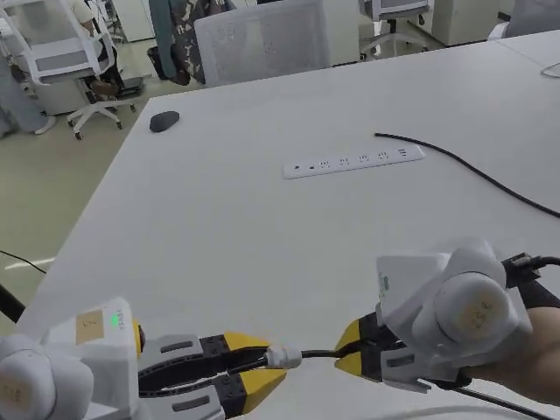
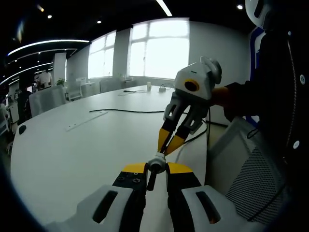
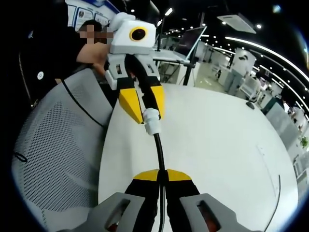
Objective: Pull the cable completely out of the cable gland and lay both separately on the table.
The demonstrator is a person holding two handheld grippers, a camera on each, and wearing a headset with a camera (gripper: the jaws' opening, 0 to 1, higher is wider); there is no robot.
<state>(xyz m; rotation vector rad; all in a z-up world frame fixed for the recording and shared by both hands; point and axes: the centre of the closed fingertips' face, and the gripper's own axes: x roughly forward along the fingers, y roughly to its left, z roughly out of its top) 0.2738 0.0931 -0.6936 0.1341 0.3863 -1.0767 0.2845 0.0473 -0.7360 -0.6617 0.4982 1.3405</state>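
Gland (image 1: 283, 357): white and small, it sits between the yellow jaw tips of the left gripper (image 1: 273, 360), over the near part of the table (image 1: 219, 236). Whether it touches the top cannot be told.
Left gripper: clenched on the gland, one jaw on each side. It comes in from the lower left of the head view and points to the right.
Cable (image 3: 158, 150): black and thin, it comes out of the gland and runs in a short, nearly straight line into the right gripper (image 3: 160, 175). Its end is inside the gland, so the two are not apart.
Right gripper: its jaws are closed on the cable, near the gland but not touching it. Its tips face the tips of the left gripper.
Table: white and wide.
Power strip (image 1: 354, 162): white, it lies flat in the middle of the table, well apart from both grippers.
Second cable (image 1: 472, 171): black, it lies on the table from just beside the strip to the right edge of the head view.
Mouse (image 1: 164, 121): dark, near the far left edge of the table.
Mesh chair (image 3: 48, 145): white, just beside the near table edge, next to the person.
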